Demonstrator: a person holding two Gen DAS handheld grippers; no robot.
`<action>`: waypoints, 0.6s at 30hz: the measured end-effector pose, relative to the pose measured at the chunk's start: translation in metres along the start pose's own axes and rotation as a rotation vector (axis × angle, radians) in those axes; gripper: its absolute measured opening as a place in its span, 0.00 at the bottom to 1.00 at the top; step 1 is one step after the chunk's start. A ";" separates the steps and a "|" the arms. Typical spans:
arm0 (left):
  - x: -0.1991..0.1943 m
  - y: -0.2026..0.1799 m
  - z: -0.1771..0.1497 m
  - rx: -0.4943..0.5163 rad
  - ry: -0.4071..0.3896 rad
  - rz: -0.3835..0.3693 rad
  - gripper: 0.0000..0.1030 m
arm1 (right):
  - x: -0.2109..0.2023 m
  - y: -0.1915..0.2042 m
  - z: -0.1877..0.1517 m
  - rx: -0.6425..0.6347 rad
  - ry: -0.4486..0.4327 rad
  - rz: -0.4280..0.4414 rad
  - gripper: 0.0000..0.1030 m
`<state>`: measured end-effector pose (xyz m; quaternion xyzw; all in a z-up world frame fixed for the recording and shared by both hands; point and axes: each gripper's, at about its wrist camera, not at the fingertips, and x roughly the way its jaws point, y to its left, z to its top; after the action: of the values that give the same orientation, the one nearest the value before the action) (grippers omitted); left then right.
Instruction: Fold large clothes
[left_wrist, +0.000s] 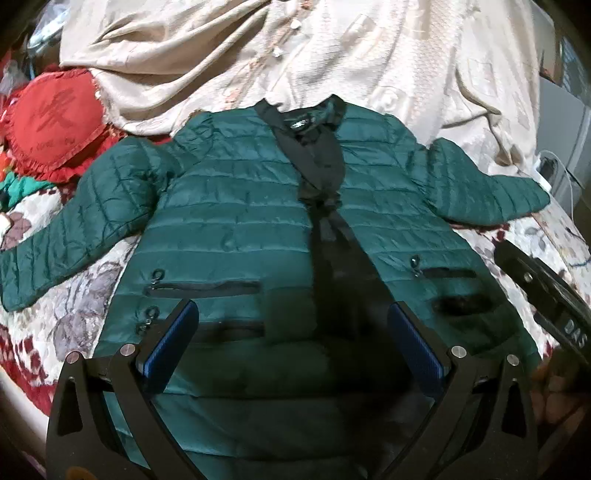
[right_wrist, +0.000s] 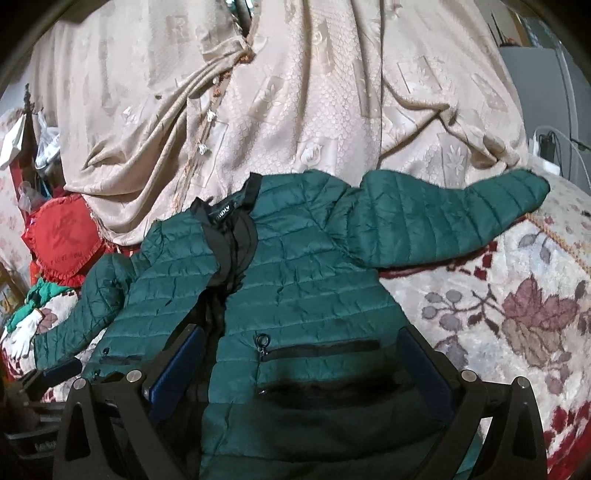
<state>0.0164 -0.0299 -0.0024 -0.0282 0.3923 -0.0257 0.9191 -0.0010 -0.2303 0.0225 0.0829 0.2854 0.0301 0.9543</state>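
The green jacket's (left_wrist: 236, 206) hem is hidden behind the left gripper (left_wrist: 291, 339) at 6 o'clock. Its collar label (right_wrist: 224, 215) is too blurred to read.

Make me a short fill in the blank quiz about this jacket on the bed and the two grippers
1. The jacket is dark ____.
2. Its front lies ____, showing black lining.
3. Both sleeves are spread ____ to the sides.
4. The left gripper and right gripper both have their jaws ____.

Answers: green; open; out; open

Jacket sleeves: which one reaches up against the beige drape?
The sleeve on the image-right side of the green jacket: its cuff lies against the beige drape. The other sleeve slants down over the floral bedspread.
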 end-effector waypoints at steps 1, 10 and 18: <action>0.001 0.002 0.001 -0.010 0.000 0.001 1.00 | -0.001 0.002 0.000 -0.012 -0.005 0.008 1.00; -0.001 0.008 0.004 -0.020 -0.013 0.041 1.00 | -0.004 0.014 -0.001 -0.094 -0.003 0.059 1.00; -0.008 0.001 -0.001 0.010 -0.032 0.029 1.00 | 0.000 0.020 -0.004 -0.121 0.038 0.023 1.00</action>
<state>0.0098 -0.0286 0.0024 -0.0181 0.3777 -0.0138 0.9256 -0.0032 -0.2103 0.0228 0.0278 0.3000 0.0600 0.9517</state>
